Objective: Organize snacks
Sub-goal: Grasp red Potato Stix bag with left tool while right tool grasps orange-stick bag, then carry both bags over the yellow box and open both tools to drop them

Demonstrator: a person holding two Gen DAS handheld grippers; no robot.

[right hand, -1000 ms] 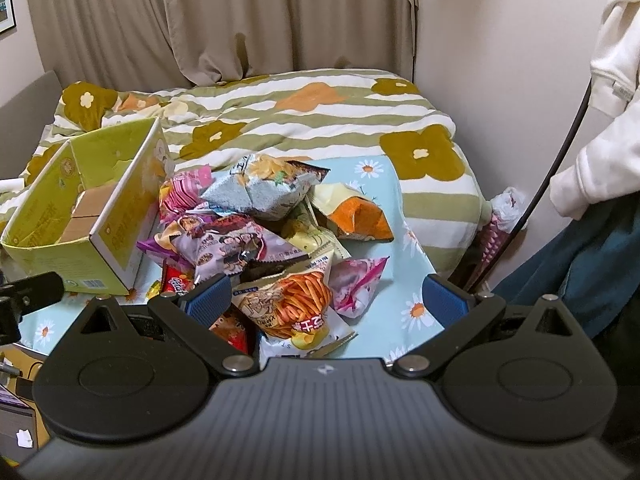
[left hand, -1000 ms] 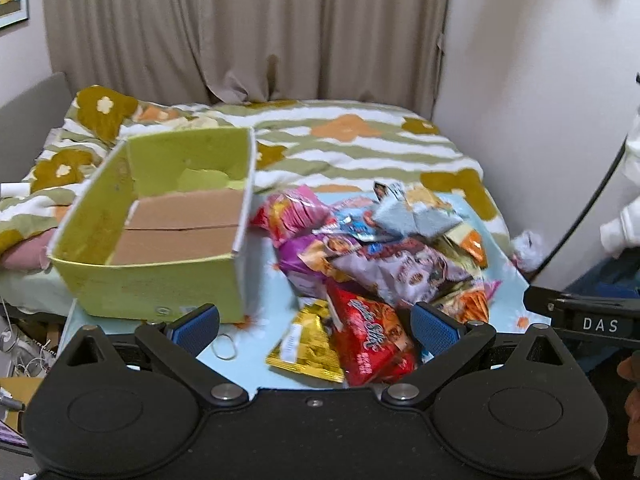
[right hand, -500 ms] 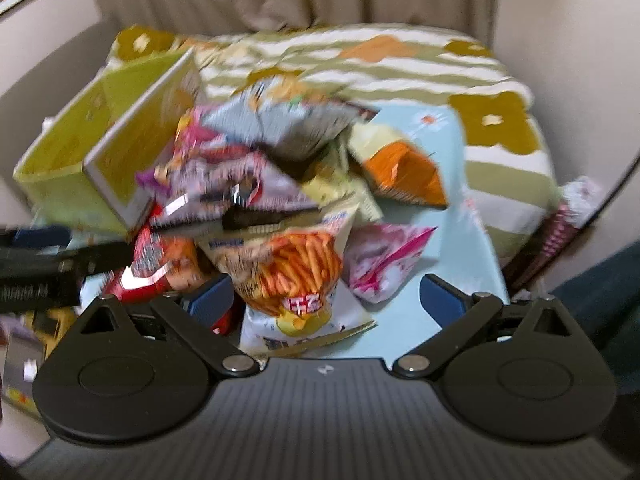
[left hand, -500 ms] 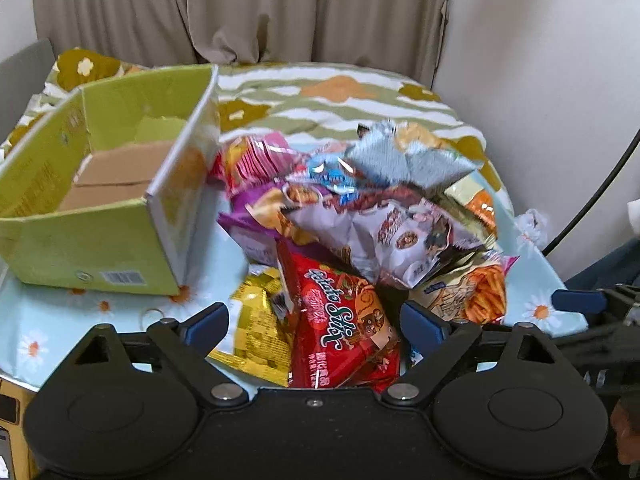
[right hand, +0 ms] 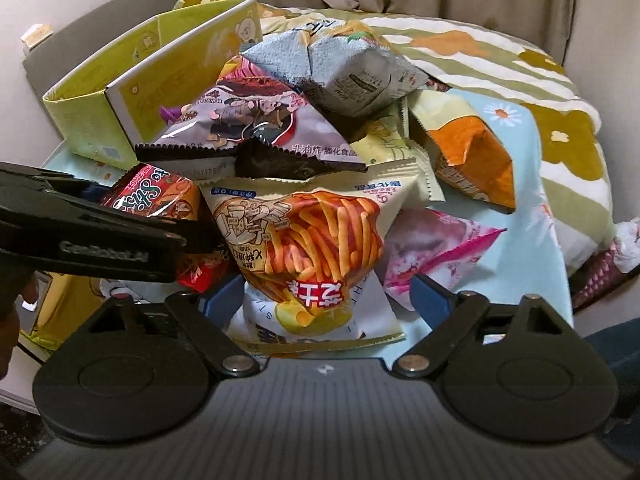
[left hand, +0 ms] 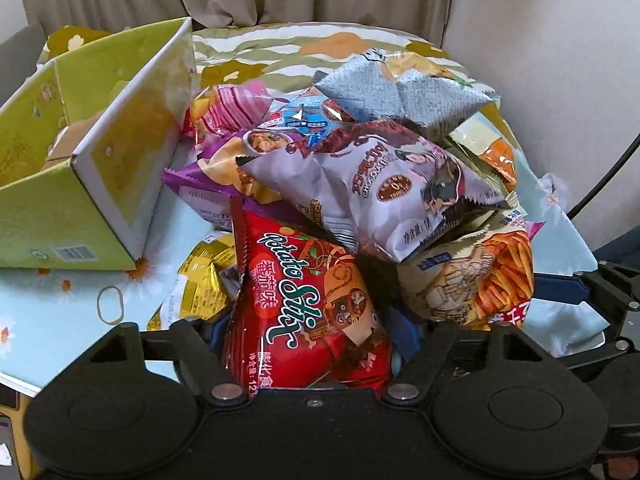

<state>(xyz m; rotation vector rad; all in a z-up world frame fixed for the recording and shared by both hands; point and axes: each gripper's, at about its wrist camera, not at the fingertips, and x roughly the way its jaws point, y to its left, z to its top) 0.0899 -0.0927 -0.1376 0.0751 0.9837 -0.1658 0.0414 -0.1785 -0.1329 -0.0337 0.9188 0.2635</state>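
Red Potato Stick bag [left hand: 308, 304] sits between left gripper [left hand: 312, 332] fingers, jaws just closing around it; pad contact hidden, grip not confirmable. Left view only: gold packet [left hand: 200, 280] and rubber band [left hand: 110, 304] on table [left hand: 48, 320] beside yellow-green box [left hand: 80, 184]. Right view only: pink bag [right hand: 432, 244] and orange bag [right hand: 472, 160]. Right gripper [right hand: 324, 296] spread wide, straddling fries bag [right hand: 304, 236] at front of snack pile, blue pads apart from it. Grey bag [right hand: 340, 68] tops pile.
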